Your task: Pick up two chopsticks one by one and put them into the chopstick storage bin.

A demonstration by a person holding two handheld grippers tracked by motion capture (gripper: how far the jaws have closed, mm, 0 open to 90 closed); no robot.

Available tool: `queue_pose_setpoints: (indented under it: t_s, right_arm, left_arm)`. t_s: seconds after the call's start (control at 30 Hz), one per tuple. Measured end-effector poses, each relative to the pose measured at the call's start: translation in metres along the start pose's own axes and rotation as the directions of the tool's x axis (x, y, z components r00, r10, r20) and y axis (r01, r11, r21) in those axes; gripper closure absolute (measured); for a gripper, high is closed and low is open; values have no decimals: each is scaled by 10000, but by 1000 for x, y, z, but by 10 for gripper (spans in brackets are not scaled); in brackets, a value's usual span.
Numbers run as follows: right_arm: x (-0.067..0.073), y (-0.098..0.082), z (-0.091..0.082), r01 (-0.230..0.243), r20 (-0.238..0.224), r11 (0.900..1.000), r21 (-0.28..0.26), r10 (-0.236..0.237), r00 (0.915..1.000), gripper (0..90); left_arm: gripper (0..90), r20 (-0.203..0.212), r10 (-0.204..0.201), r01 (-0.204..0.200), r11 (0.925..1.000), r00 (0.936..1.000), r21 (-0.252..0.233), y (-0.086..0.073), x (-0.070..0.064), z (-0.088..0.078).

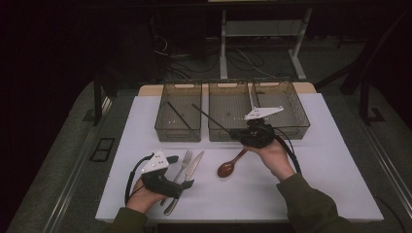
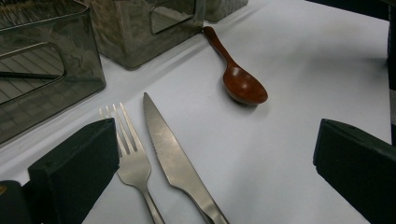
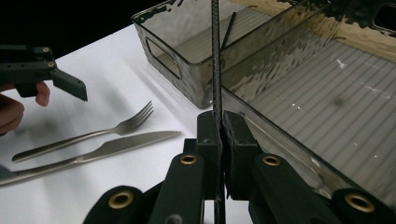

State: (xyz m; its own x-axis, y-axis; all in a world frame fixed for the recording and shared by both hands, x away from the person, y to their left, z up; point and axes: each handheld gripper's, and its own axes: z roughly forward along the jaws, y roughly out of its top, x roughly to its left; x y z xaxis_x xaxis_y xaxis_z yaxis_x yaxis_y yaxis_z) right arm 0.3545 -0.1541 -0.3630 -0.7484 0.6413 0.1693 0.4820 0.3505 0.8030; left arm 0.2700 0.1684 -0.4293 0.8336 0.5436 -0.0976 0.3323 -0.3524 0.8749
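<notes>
Item: black chopstick, pinched between the pressed-together pads of your right gripper, held above the counter just in front of the middle bin. In the high view the stick slants up and to the left over that bin's rim.

Handling, by judgement: thin, light, stiff rod with a fine textured surface. It should not bend, but it can pivot or slip in a pinch this narrow. You hold it toward one end, so the long free part will swing; a hold nearer the middle would steady it. Fragility looks low.

Left gripper: jaws spread, holding nothing, resting low over the handles of the fork and knife.

Containers: three smoky see-through bins in a row at the far side of the counter.
- Left bin: one black chopstick lying slantwise inside.
- Middle bin: nothing seen inside.
- Right bin: contents partly hidden by your right gripper; cannot tell.

Loose on the counter: fork, knife, and a brown wooden spoon near the middle bin's front.
</notes>
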Motion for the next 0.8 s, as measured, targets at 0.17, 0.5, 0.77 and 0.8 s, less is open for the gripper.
queue_pose_setpoints:
  t_s: [0.17, 0.5, 0.77, 0.8]
  right_arm:
    - [1, 13, 9, -1, 58, 10000, 56, 1, 10000, 852]
    - [-2, 40, 32, -349, 158, 9991, 247, 345, 9993, 851]
    - [-2, 56, 50, -299, 326, 9983, 500, 283, 9991, 852]
    - [-2, 58, 53, -277, 362, 9981, 542, 257, 9990, 851]
  left_arm:
    - [0, -7, 3, -3, 10000, 10000, -12, 0, 0, 0]
    - [0, 28, 26, -26, 10000, 10000, -18, 0, 0, 0]
    - [0, 58, 48, -48, 10000, 10000, 10, 1, -1, 1]
    - [0, 58, 29, -29, 10000, 10000, -2, 1, -1, 1]
